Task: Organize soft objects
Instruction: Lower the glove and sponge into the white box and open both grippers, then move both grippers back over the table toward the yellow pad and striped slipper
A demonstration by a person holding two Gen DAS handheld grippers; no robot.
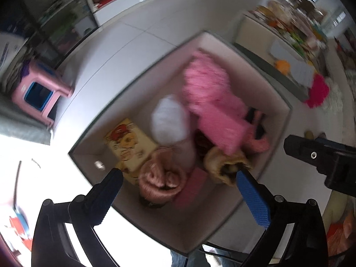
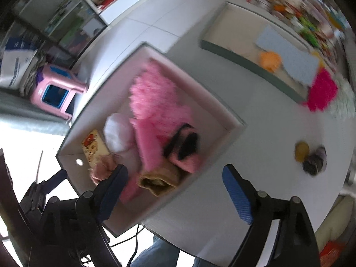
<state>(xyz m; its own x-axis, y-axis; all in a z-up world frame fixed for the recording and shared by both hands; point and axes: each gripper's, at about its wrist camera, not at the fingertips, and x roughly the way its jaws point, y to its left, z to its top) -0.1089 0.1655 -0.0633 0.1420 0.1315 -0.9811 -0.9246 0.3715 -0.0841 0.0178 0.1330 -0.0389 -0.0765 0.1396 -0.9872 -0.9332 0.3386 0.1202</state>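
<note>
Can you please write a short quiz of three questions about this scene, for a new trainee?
1. True or false: the big pink fluffy item lies inside the white box.
2. Which gripper holds something? A) left gripper B) right gripper C) neither
3. Fill in: the small yellow object rests on the ____, outside the box.

Key: 1 true; 2 C, both stand open and empty above the box; 3 table.

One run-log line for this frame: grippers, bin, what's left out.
left hand-held gripper: open, empty, over bin | right hand-held gripper: open, empty | pink fluffy item in bin | magenta item on table
</note>
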